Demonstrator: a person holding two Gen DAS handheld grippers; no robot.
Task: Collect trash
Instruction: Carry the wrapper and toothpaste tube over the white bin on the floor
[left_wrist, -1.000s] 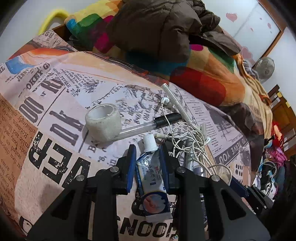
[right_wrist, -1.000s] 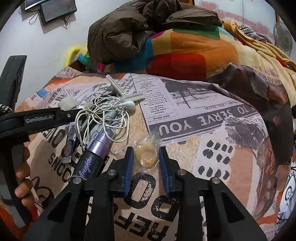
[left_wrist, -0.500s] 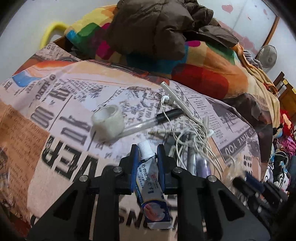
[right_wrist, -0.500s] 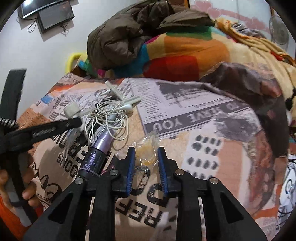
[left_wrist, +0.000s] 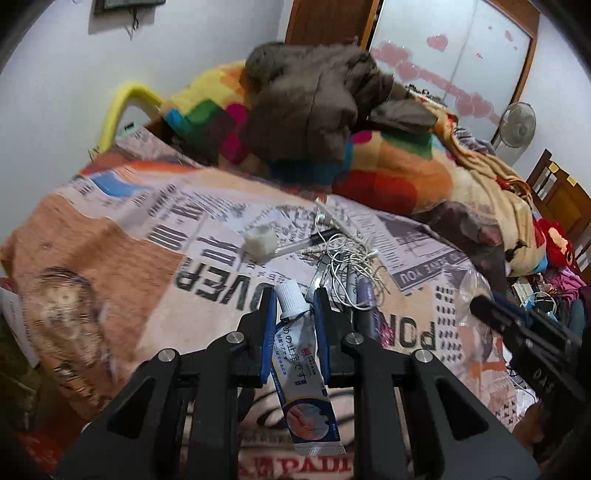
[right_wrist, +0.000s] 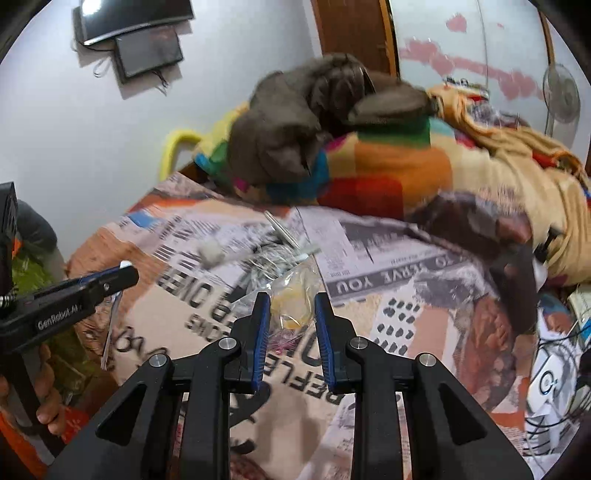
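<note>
Trash first: squeezed ointment tube (left_wrist: 295, 354) is clamped between the blue pads of my left gripper (left_wrist: 294, 317), white cap pointing away from me, crimped end hanging down twd the cam. It's up off the bedspread (left_wrist: 122, 266), not touching it. Jaws were closing a bit over the last sec, and the tube sits right between them.

Right gripper (right_wrist: 291, 314) is pinched on a clear plastic wrapper (right_wrist: 295, 295) w/ smth yellowish inside, also lifted off the bed.

Rest of the pile sits on the newsprint-pattern spread: tape roll (left_wrist: 260, 242), clear pen (left_wrist: 310, 240) just beside it, tangle of white earphones (left_wrist: 351, 258) over a purple marker (left_wrist: 365, 295). Brown jacket (left_wrist: 317, 99) is heaped on the rainbow blanket (left_wrist: 391, 166) further back. From the right cam the tube (right_wrist: 110, 325) dangles from the left gripper (right_wrist: 123, 273), my hand (right_wrist: 48, 406) wrapped around its handle. Pretty blurry tbh.
</note>
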